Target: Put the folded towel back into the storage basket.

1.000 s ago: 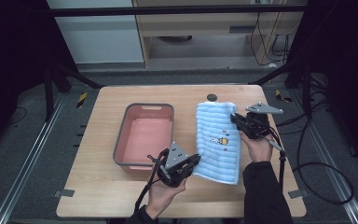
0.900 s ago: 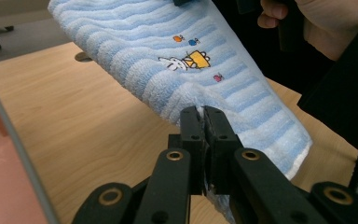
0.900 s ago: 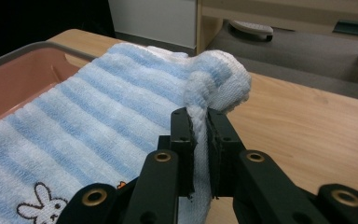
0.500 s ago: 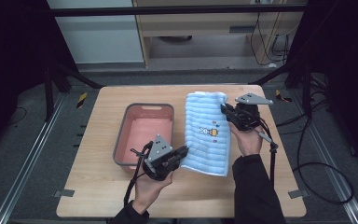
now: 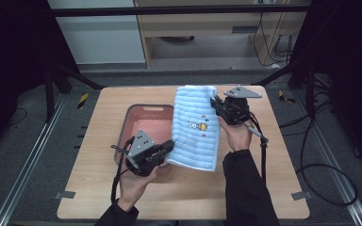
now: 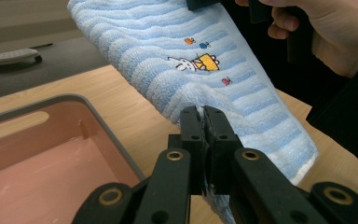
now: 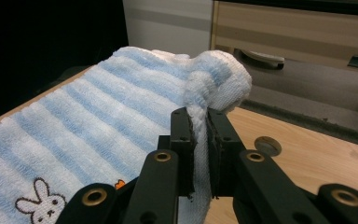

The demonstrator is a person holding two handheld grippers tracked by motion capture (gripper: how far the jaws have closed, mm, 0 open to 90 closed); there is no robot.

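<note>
- The light wooden tabletop (image 5: 89, 188) carries everything; compared with a second ago its right half lies barer, because the cloth that lay flat there is now off it.
- The pale blue striped terry towel with a small embroidered rabbit (image 5: 195, 127) has come up from the tabletop and swung left. It now hangs slanted between the two claws, its lower left corner just over the tub's right rim.
- That shift suggests to me the towel is being carried toward the tub, with lowering it in as the likely next step; a loose corner could catch on the rim.
- The pink rectangular plastic tub with a grey rim (image 5: 143, 123) sits left of the towel, empty inside, unmoved.
- The right claw (image 5: 215, 104) is at the towel's upper right corner, clamped on a bunched fold of it; the right claw view shows cloth pinched tight between the jaws.
- The left claw (image 5: 170, 144) grips the towel's lower left edge, jaws pressed together on the terry.
- Beyond the towel, past the far edge of the tabletop, stand a wooden cabinet (image 5: 207, 28) and a dark floor with loose cables (image 5: 320, 155).
</note>
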